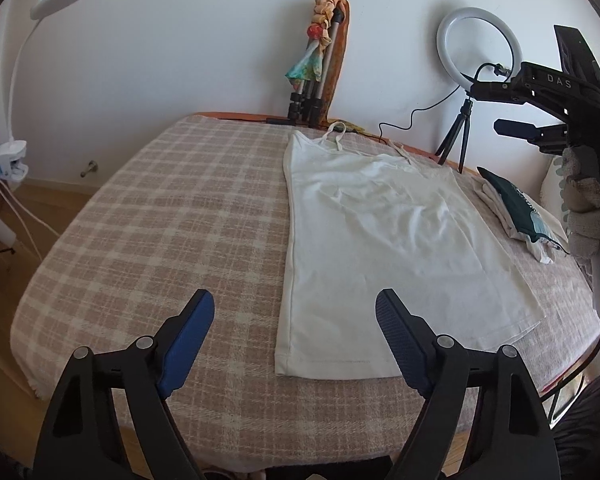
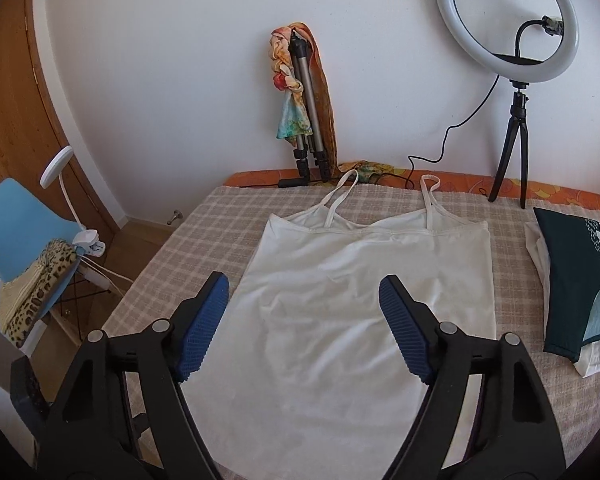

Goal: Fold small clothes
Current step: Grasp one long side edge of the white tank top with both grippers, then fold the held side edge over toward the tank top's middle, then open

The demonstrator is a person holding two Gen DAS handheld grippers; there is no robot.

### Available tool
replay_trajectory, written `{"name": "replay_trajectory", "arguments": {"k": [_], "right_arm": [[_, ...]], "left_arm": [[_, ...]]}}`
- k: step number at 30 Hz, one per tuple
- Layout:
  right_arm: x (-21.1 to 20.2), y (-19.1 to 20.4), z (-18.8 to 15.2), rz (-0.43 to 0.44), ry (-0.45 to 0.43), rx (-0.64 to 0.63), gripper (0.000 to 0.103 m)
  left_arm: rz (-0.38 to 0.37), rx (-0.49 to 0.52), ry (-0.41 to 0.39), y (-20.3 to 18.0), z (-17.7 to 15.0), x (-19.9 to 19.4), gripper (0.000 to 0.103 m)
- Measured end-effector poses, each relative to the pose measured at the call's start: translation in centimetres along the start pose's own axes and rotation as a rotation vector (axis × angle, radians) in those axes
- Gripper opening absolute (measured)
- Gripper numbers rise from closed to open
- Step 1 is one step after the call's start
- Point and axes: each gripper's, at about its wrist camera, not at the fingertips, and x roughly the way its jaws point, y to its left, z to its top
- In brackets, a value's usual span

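**Black frames, blue pads**

The left gripper fills the lower frame: black angular plastic arms with triangular cut-outs; round silver pivot screws; ribbed blue pads on the fingers; the right gripper looks identical; at the left view's right edge its black body bears white "DAS" lettering, above a grey knitted glove.

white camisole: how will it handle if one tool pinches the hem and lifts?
The white camisole lies flat with soft wrinkles, so it is probably floppy and will drape. The fabric looks thin, likely light. Its thin straps may dangle or tangle.
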Motion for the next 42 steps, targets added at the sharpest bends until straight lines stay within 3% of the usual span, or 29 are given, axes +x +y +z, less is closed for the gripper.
{"name": "replay_trajectory", "arguments": {"k": [3,6,11,14,20,27,31,34,42], "right_arm": [[3.3,1.3,1.3,0.053,0.067,-0.001,0.069],[6.7,2.6,2.1,0.093,0.134,0.007,0.059],[12.5,4.9,2.9,0.120,0.239,0.001,0.051],[16.0,5.4,3.4,0.105,0.276,0.000,0.049],[22.2,5.9,4.3,0.083,0.346,0.025,0.044],[27.8,6.7,4.5,0.005,0.399,-0.003,0.038],[30.1,6.8,4.7,-0.034,0.418,-0.004,0.038],[31.7,6.9,4.7,-0.052,0.434,-0.015,0.036],[33.9,7.1,3.9,-0.154,0.459,-0.111,0.009]], "left_arm": [[-0.044,-0.019,0.034,0.5,-0.4,0.9,0.061],[-0.075,-0.049,0.066,1.0,-0.9,1.8,0.059],[-0.120,-0.085,0.115,1.6,-1.7,3.1,0.055],[-0.142,-0.109,0.145,1.9,-2.1,4.0,0.048],[-0.165,-0.112,0.145,2.1,-2.2,4.3,0.044],[-0.218,-0.129,0.142,2.6,-2.0,5.0,0.019],[-0.270,-0.178,0.145,3.2,-1.9,5.5,0.010],[-0.287,-0.184,0.145,3.4,-1.8,5.6,0.009],[-0.298,-0.195,0.138,3.3,-1.7,5.8,0.006]]}}
